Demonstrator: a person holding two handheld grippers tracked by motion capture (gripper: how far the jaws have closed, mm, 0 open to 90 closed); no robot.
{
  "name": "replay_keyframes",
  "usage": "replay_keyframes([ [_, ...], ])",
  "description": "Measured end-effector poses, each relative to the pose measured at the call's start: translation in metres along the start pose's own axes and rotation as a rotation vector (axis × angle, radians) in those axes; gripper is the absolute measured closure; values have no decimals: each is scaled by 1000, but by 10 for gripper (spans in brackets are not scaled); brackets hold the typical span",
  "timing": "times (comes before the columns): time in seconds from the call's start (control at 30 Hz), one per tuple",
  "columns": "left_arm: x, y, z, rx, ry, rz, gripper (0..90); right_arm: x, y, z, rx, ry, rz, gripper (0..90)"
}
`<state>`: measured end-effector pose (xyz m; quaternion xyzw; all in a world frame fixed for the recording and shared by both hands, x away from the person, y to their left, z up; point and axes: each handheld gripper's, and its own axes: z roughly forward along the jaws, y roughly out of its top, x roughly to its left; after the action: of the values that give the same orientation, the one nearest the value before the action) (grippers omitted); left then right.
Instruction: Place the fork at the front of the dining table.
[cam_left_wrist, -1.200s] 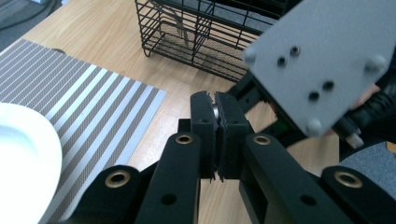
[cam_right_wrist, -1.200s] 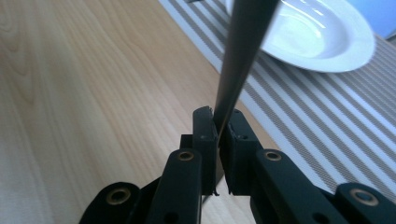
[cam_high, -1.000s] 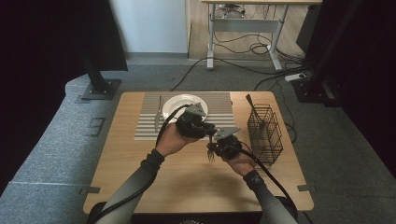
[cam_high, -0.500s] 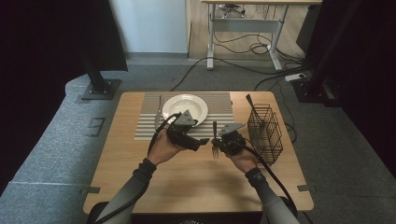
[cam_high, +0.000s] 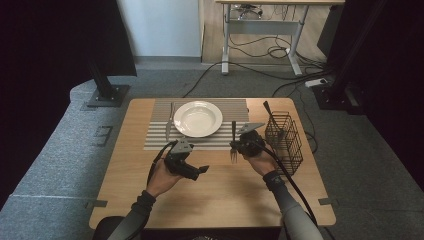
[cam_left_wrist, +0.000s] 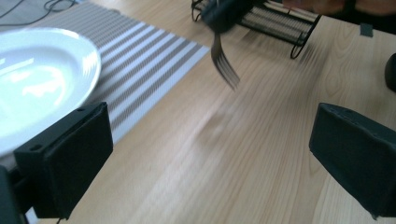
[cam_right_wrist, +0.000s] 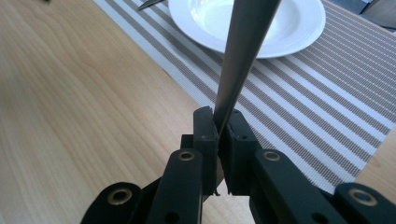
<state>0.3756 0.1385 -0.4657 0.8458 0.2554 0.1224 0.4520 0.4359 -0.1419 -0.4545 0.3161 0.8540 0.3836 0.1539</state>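
1. High view: you are holding the fork in your right gripper, over bare wood just beside the mat's near right corner, tines toward you and handle toward the plate.
2. Right gripper view: your jaws are pinching narrow on the fork's handle, which is rising between them and crossing in front of the plate.
3. Left gripper view: your left gripper's jaws are standing wide with nothing between them; they have just been opening. The fork's tines are showing ahead of them, blurred, above the table.
4. High view: your left gripper is hovering over the table's near middle, well apart from the fork.
5. A knife is lying on the mat just left of the plate, and a wire basket is standing at the table's right edge, near your right hand.
6. No writing or brand is legible on anything.
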Motion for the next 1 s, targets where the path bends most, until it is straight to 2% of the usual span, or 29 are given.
replay_keyframes([
  [0.1,0,-17,-1,-2,13,-13,0,-4,5,3,5,-6,1,845],
  [0.23,0,-38,-1,17,40,-9,0,-9,11,8,18,-23,-2,845],
  [0.33,2,-50,-2,35,62,-3,0,-15,17,12,28,-34,3,845],
  [0.43,2,-61,-3,36,68,-20,0,-19,24,17,36,-44,5,845],
  [0.57,3,-71,-3,59,76,-24,0,-26,31,26,61,-68,19,845],
  [0.73,4,-80,3,93,63,-32,0,-37,36,42,110,-103,31,845],
  [0.87,3,-84,8,116,53,-23,0,-45,39,56,140,-122,45,845],
  [1.0,-1,-87,13,128,50,9,0,-53,40,68,163,-140,60,846],
])
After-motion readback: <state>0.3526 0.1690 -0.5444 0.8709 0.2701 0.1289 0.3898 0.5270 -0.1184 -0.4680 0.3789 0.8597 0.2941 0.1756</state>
